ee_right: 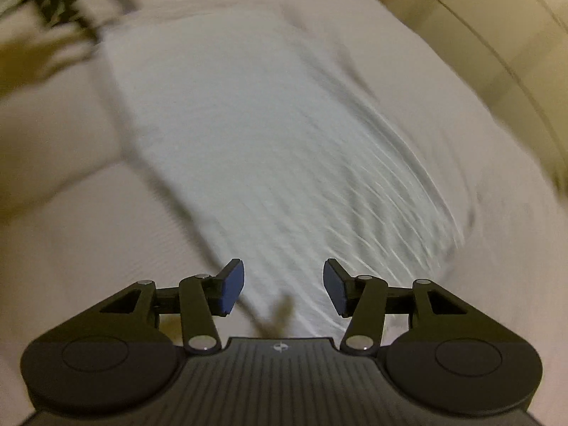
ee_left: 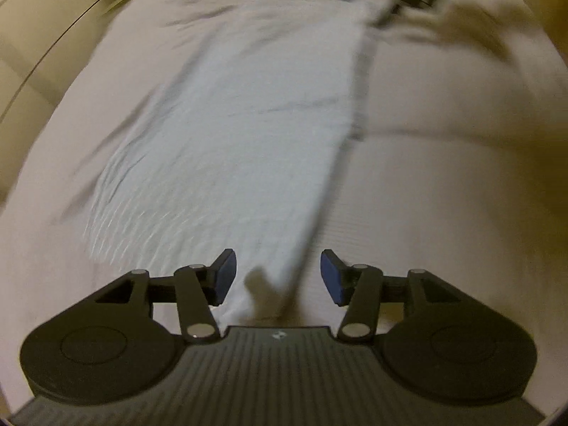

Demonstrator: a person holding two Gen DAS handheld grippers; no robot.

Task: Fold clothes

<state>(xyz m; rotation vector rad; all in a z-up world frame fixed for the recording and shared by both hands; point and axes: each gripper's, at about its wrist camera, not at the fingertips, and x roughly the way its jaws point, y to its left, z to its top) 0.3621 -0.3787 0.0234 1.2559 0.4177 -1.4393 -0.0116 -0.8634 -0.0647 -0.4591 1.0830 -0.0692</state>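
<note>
White garment (ee_left: 241,135) lies flat w/ fine ripples (blurred); left claw (ee_left: 278,277) and right claw (ee_right: 283,285) both spread, empty.

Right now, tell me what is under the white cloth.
The white cloth lies flat on a cream bed cover, which shows all round its edges. Whatever sits directly beneath its middle is covered. Both the left gripper and right gripper are open above its near end.

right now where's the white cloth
The white cloth lies flat on the bed, stretching ahead of both open grippers, its near end between the left gripper fingers.
</note>
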